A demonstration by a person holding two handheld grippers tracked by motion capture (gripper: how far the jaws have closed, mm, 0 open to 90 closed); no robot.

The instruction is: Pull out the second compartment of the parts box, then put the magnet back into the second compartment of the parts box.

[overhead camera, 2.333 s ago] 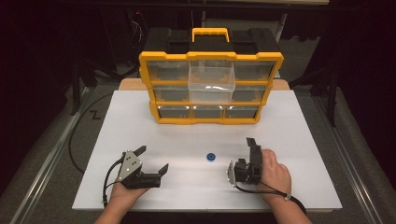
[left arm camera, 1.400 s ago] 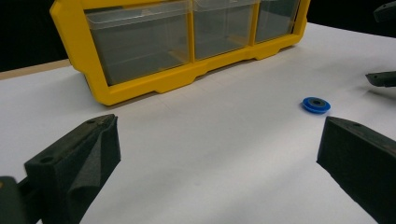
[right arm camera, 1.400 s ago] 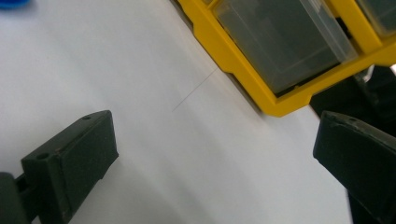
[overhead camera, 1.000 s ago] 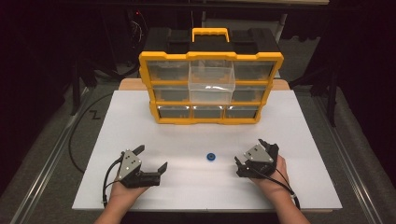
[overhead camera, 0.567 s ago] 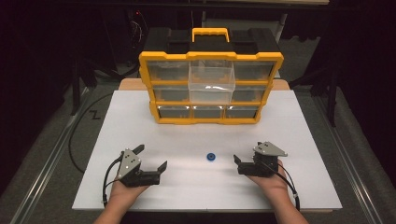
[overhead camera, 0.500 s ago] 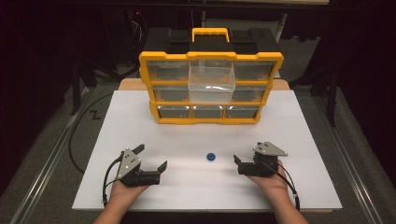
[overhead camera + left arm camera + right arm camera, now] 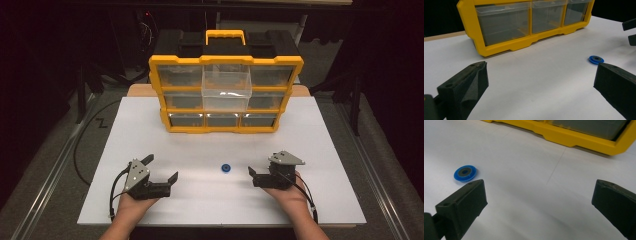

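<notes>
Both grippers sit low on the white table (image 7: 150,125), one in each hand, with the little blue disc (image 7: 227,168) lying flat between them — looks to me like a ready pose before anything gets picked up, not a grab in progress.

The left gripper (image 7: 159,173) has its jaws spread wide and holds nothing. From the disc, it sits off toward the person's left and a touch nearer the table's front edge, well apart from it. In the left gripper view the disc (image 7: 596,59) shows just above the right-hand jaw, not between the two.

The right gripper (image 7: 254,177) is also spread and empty. It's on the other side of the disc, closer than the left one but not touching. In the right gripper view the disc (image 7: 465,173) lies just past the left-hand jaw, outside the gap.

Beyond the disc, at the far side of the table, stands the yellow drawer organizer (image 7: 226,130) — one clear middle drawer (image 7: 226,90) is pulled out, probably where the disc is headed.
</notes>
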